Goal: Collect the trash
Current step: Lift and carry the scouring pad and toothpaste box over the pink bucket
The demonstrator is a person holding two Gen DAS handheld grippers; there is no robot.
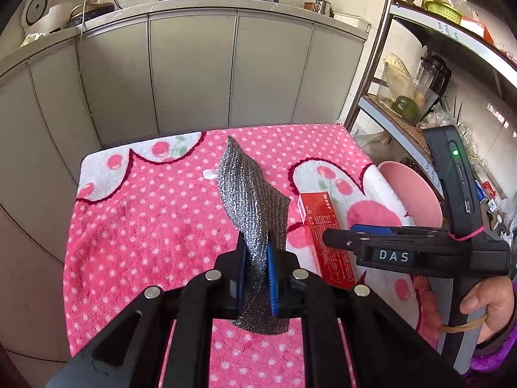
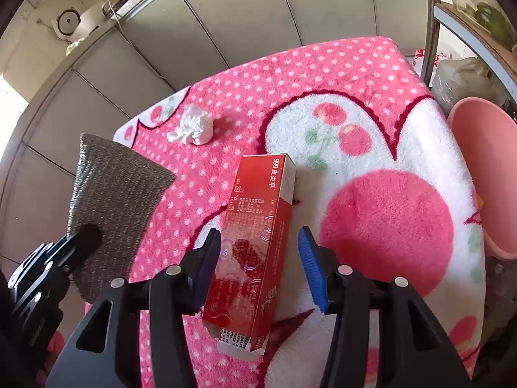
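Observation:
My left gripper [image 1: 255, 252] is shut on a silver-grey scouring cloth [image 1: 252, 190] and holds it upright above the pink dotted table cover [image 1: 145, 226]; the cloth also shows in the right wrist view [image 2: 116, 194]. My right gripper [image 2: 260, 245] is open, its fingers on either side of a long red carton [image 2: 255, 236] that lies on the cover; the left finger is close against it. The carton also shows in the left wrist view [image 1: 326, 239], with the right gripper [image 1: 332, 237] over it. A crumpled white tissue [image 2: 194, 127] lies farther back.
A pink basin [image 2: 484, 168] sits off the table's right edge, also seen in the left wrist view [image 1: 413, 194]. Grey cabinet doors [image 1: 194, 74] stand behind the table. A metal shelf rack [image 1: 420, 97] with kitchen items stands at the right.

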